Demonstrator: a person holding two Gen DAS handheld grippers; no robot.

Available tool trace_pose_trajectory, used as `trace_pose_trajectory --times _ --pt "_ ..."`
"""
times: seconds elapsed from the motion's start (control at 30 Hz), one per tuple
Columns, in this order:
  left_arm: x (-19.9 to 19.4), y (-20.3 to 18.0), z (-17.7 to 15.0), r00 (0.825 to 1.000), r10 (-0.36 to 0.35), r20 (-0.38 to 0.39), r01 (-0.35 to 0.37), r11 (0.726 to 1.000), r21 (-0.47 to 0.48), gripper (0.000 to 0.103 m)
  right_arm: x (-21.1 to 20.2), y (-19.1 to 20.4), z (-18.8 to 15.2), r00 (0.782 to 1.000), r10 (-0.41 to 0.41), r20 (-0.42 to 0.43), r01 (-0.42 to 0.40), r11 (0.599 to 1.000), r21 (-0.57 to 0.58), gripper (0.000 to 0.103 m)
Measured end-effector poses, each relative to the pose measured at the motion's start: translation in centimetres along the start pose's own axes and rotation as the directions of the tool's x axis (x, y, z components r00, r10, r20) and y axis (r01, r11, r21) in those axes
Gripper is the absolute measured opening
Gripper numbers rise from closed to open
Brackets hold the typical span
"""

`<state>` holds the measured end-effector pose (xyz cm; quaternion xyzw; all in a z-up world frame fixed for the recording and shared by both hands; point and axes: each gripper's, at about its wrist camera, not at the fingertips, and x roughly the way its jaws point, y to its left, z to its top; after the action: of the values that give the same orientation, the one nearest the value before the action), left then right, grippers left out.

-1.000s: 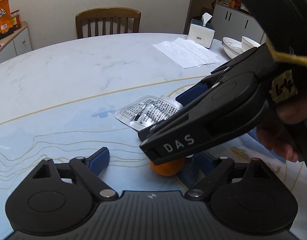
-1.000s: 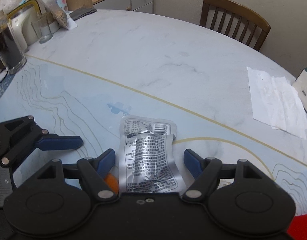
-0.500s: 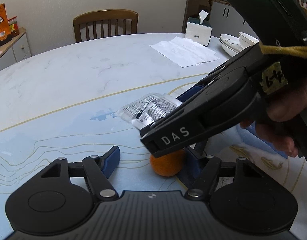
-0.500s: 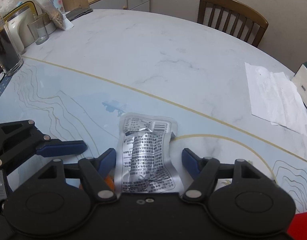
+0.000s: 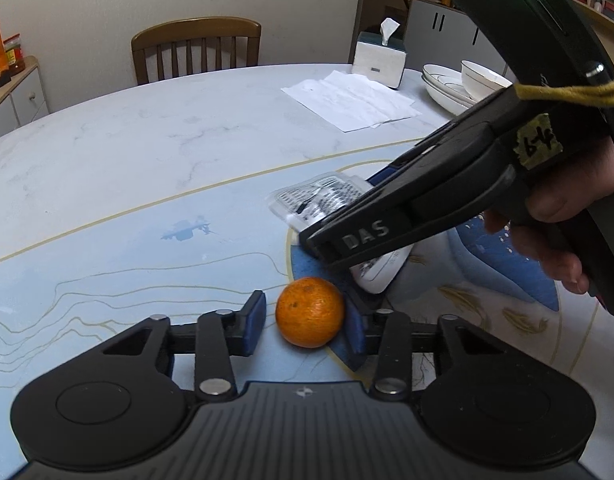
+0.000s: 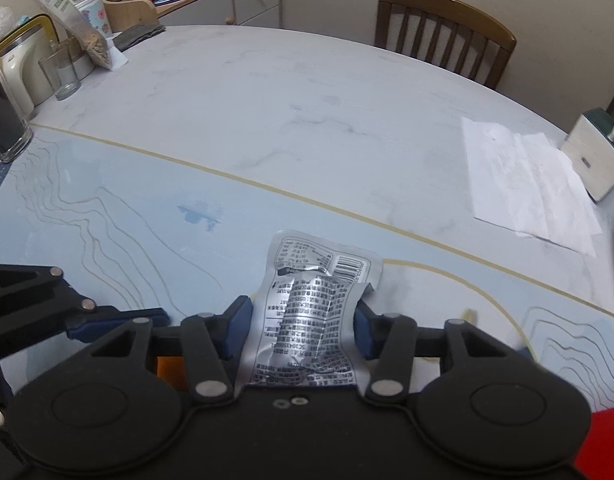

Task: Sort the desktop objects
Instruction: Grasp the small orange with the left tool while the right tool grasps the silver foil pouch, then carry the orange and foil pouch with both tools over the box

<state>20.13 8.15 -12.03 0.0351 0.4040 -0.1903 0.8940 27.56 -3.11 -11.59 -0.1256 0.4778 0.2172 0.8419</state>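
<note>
A small orange (image 5: 309, 312) sits on the table between the blue fingers of my left gripper (image 5: 305, 320); the right finger touches it, the left finger stands a little apart. My right gripper (image 6: 303, 330) is shut on a silver foil packet (image 6: 311, 320) and holds it lifted off the table. In the left wrist view the right gripper (image 5: 347, 220) hangs just behind and right of the orange, with the packet (image 5: 319, 200) sticking out of it. A sliver of the orange (image 6: 169, 372) shows under the right gripper's left arm.
White paper sheets (image 5: 351, 100), a tissue box (image 5: 379, 60) and stacked bowls (image 5: 459, 84) lie at the far right. Glasses (image 6: 65, 76), a kettle (image 6: 15, 68) and a snack bag (image 6: 67, 20) stand at the far left. A wooden chair (image 5: 197, 50) is behind the table.
My right gripper closed on the foil packet and lifted it up and to the right. My left gripper's fingers narrowed around the orange, which now shows fully.
</note>
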Motion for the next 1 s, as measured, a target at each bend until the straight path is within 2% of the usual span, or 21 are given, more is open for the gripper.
trace_pose_trajectory --times 0.4,1.0 --pt "-1.0 -0.4 0.0 1.0 0.003 -0.019 -0.004 1.0 -0.027 0.033 -2.7 -1.2 -2.6 1.0 -0.027 0.004 0.026 0.999 0.046 0.047" --pt "-5.8 -4.4 0.7 1.0 0.003 0.012 -0.003 1.0 -0.01 0.033 -11.1 -1.9 -6.9 0.997 -0.003 0.074 -0.004 0.996 0.089 0.047"
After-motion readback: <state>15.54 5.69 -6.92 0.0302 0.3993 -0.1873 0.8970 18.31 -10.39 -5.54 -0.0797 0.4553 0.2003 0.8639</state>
